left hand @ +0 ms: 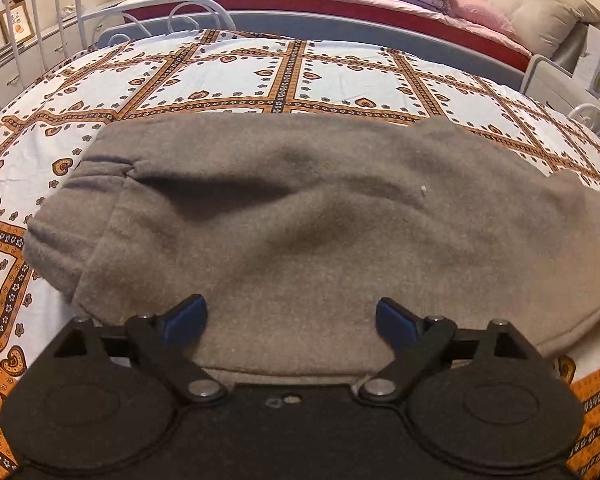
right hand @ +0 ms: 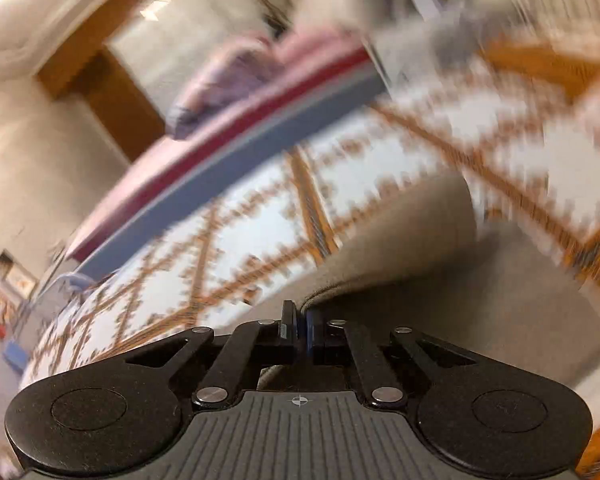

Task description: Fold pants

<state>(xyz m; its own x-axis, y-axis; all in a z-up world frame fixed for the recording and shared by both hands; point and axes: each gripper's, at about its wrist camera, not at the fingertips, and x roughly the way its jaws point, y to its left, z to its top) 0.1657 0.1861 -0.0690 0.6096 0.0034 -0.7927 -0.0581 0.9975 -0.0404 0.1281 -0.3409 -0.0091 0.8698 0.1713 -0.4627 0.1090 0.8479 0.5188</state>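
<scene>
Warm indoor light, left wrist view sharp — right wrist view smeared by motion blur, both bowed at edges.

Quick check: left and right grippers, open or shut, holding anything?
Left gripper: open, over the pants, holding nothing.
Right gripper: shut on the pants' edge.

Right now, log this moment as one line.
left gripper: open over grey pants | right gripper: shut on pants edge | surface: patterned bedsheet
</scene>
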